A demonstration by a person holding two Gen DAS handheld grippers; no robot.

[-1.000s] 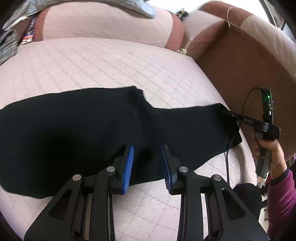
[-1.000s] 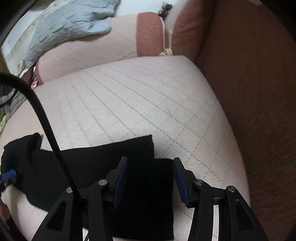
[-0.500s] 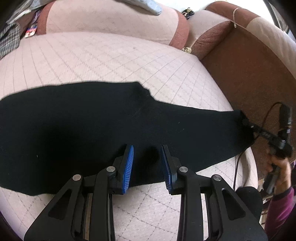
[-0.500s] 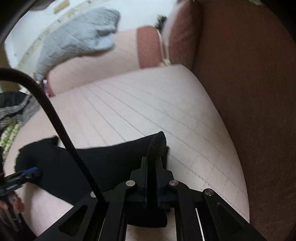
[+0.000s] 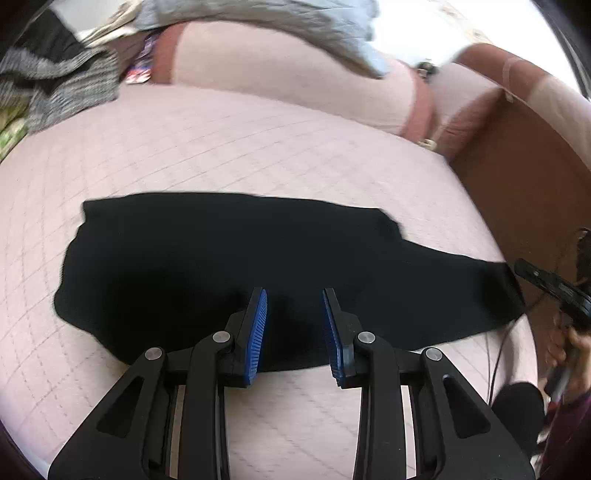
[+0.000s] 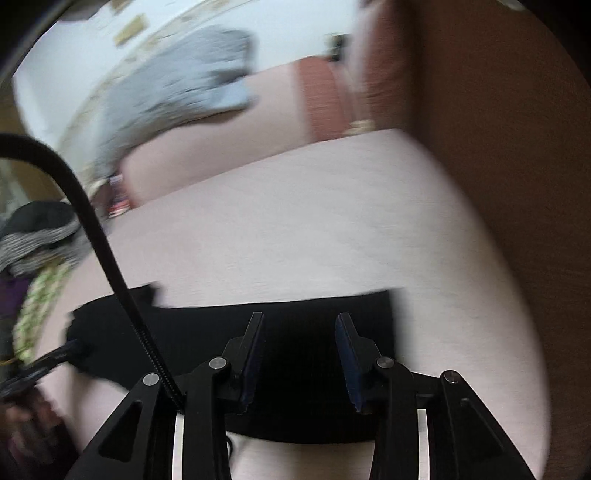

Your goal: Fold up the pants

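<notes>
Both tongs stand spread, pinching nothing. Left tongs [image 5: 294, 325] hover over the near edge of the pants [image 5: 229, 266]; right tongs [image 6: 300, 350] hover over the pants' right end. I note the black pants lie flat, lengthwise across the quilted pink sofa seat [image 5: 229, 147]. A grey cloth [image 5: 295, 26] drapes over the backrest behind.

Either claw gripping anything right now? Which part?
Nothing held. Left claw and right claw are both open above the flat black fabric pants on the quilted pink sofa cushion.
</notes>
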